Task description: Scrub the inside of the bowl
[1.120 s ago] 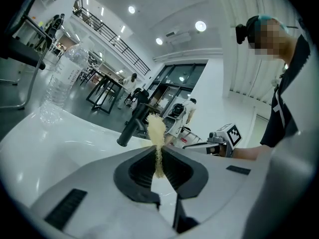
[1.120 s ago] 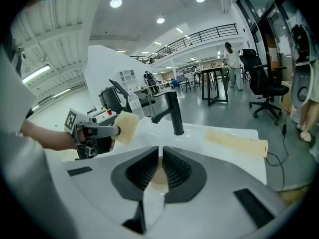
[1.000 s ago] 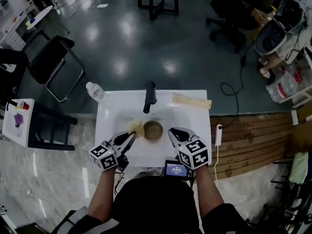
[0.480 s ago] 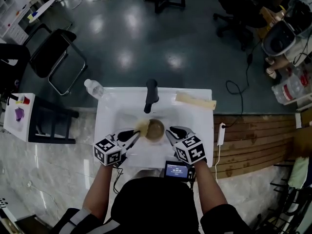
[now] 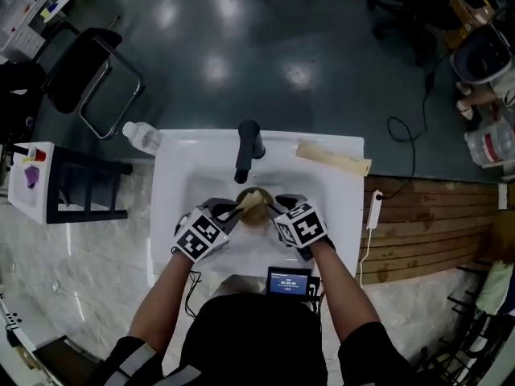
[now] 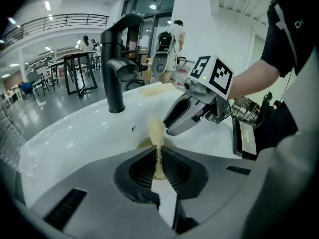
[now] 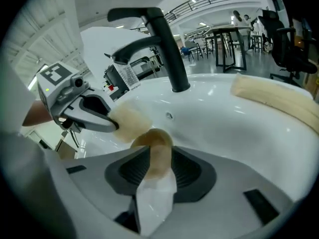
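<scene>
bowl: the bowl (image 7: 152,139) sits mid-sink (image 5: 173,207), rim up, at 6 o'clock from the faucet (image 5: 245,151)

left hand-held gripper: the left one (image 6: 158,166) comes in from 8 o'clock, clamped on the thin edge of the sponge (image 6: 157,133). The sponge pokes out to the bowl's 11 o'clock rim and isn't really down inside yet.

right hand-held gripper: the right one (image 7: 155,166) comes in from 4 o'clock. Its jaws have just been opening and now stand wide with the bowl's rim between them. Doesn't look like they're biting on it yet, tbh.

risk, bowl skates: if scrubbing starts before the right jaws close, the sponge's push probably just shoves the bowl around that slick white basin

risk, bowl tips: a pinch on one spot of rim is a weak hold, so a hard press on the opposite wall could lever it up

risk, sponge pulls out: only a thin edge is pinched, so a twisty stroke might drag it free

risk, bump: both grippers' tips nearly meet over the bowl, so a big stroke could knock them together

risk, faucet: it's close at 12 o'clock, so watch long strokes
</scene>
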`<state>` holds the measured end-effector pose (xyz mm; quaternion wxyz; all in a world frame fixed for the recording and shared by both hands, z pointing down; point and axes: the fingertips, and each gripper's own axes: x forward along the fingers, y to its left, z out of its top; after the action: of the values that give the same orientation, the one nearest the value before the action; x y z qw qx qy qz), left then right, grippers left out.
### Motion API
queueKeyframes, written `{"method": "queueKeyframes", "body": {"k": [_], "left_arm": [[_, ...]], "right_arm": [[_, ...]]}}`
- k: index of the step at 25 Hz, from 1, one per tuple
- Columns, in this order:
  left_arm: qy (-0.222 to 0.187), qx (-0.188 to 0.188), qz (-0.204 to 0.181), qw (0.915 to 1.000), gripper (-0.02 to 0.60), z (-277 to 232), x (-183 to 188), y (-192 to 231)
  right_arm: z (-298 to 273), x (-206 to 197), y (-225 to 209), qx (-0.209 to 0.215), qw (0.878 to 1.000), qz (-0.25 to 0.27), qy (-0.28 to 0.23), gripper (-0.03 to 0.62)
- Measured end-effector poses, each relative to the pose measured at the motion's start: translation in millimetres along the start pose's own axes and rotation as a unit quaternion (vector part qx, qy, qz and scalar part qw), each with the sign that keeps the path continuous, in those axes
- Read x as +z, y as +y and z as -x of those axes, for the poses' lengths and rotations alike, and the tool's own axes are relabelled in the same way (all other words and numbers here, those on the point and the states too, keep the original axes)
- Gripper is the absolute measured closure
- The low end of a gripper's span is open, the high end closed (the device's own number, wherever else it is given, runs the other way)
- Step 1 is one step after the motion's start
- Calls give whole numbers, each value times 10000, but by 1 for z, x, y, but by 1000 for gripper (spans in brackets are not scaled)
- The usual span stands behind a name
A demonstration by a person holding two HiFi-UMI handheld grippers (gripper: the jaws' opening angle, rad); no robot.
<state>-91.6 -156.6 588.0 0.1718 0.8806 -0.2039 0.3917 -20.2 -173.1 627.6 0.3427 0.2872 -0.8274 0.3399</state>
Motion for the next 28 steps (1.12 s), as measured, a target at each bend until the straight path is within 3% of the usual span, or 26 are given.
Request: {"method": "queueKeyframes", "body": {"k": [6,14,17,20,28], "left_arm": [[591,-37,-393,9975,557,-30,-13,-2],[988,-141,-683,9927,558,-53,-21,-4],[1099,-187,-754,9909,557,-60,-25,-3],[1185,-181,-809,9895,558,-66,-29,0],[1440,321,-1380,9794,558,-80,-27,18]], "right_arm": [[-29,-14,-18,60,9985,-334,419,482],[-53,-25,-20,123,9966,-409,706,485],[-57,-25,-23,-2,9966,-433,706,548],[-60,-25,-26,-39,9959,-592,676,562],[-60,-25,-27,-110,9956,-638,676,571]]}}
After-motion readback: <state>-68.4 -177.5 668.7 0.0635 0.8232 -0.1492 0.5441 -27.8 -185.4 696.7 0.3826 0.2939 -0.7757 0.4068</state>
